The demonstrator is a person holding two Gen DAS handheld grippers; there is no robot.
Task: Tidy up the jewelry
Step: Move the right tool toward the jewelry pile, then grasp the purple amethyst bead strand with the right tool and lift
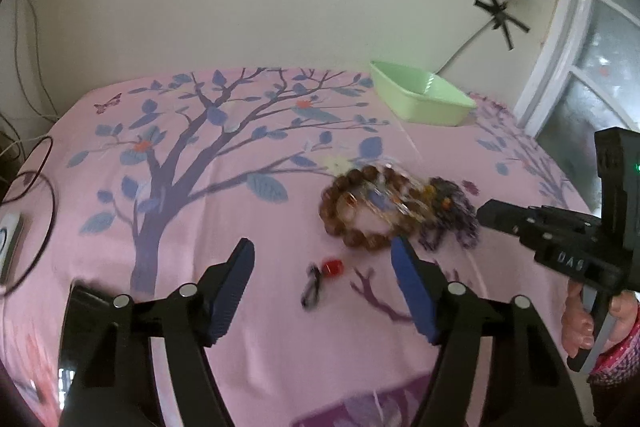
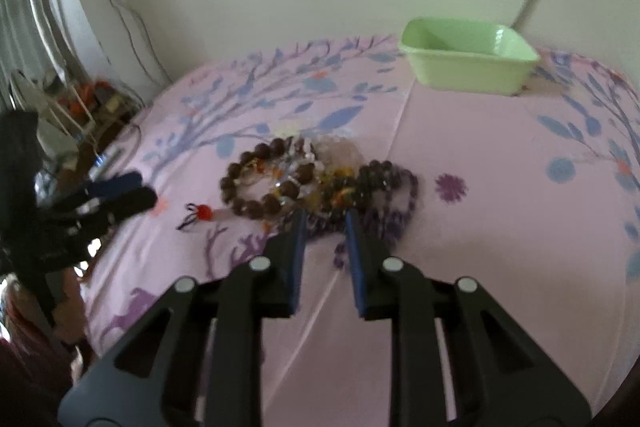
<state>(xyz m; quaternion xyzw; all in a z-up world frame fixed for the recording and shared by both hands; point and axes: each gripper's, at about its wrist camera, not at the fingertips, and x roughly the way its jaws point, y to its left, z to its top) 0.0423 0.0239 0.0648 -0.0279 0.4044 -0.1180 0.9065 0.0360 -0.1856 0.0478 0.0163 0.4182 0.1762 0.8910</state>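
Item: heap of bead bracelets (image 2: 320, 183), mid-cloth on the pink tablecloth (image 2: 480, 227); red charm (image 2: 205, 213) just beside. Green tray (image 2: 468, 67) at far edge, seemingly empty. Right gripper (image 2: 325, 223) narrowly parted, nothing gripped; left gripper (image 1: 324, 267) wide, empty. Step: first pick. Next: closing on one strand.

blurred: jewelry pile (image 2: 320, 183), beads merge | small: red charm (image 1: 333, 266), kind unclear | cut off: hand (image 1: 580, 323)

tongs (image 1: 322, 255) blk frame, blue pads | silver pivot pins | "DAS" mark | pink patterned sleeve (image 1: 618, 359)
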